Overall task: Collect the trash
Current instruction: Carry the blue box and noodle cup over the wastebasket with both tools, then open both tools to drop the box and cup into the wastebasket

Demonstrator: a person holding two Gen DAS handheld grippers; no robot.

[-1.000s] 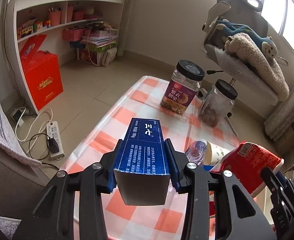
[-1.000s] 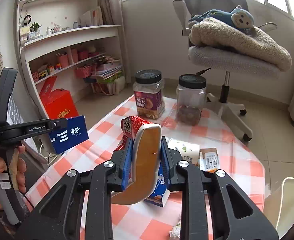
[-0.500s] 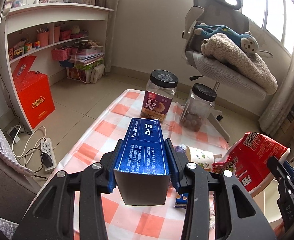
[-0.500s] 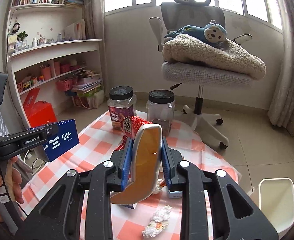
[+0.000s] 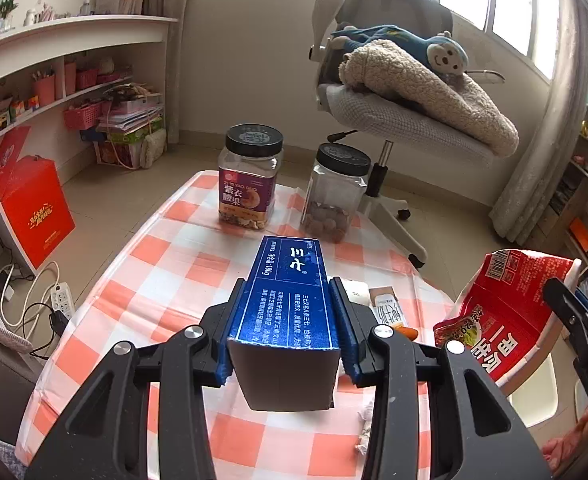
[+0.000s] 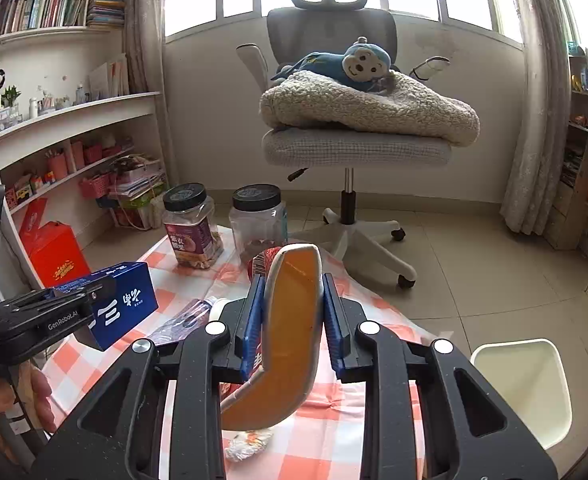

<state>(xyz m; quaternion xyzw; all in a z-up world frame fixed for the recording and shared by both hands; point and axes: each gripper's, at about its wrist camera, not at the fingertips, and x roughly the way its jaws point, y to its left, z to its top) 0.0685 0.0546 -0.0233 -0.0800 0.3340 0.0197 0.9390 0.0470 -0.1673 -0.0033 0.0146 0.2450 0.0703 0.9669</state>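
My left gripper point(image 5: 288, 312) is clamped on a blue carton point(image 5: 290, 304), which lies lengthwise between both pads and projects forward past the fingertips. My right gripper point(image 6: 292, 312) is clamped on a red instant-noodle cup point(image 6: 290, 344), flattened between its pads. Below both jaws: a checkered tablecloth point(image 5: 174, 264). Ahead of the jaws: two black-lidded jars point(image 5: 250, 178). Right of my right jaws, on the floor: a white bin point(image 6: 521, 384).

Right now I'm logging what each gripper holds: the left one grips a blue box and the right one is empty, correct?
Not quite. The left gripper does grip the blue box, but the right gripper is not empty: the right wrist view shows it shut on a red instant-noodle cup.
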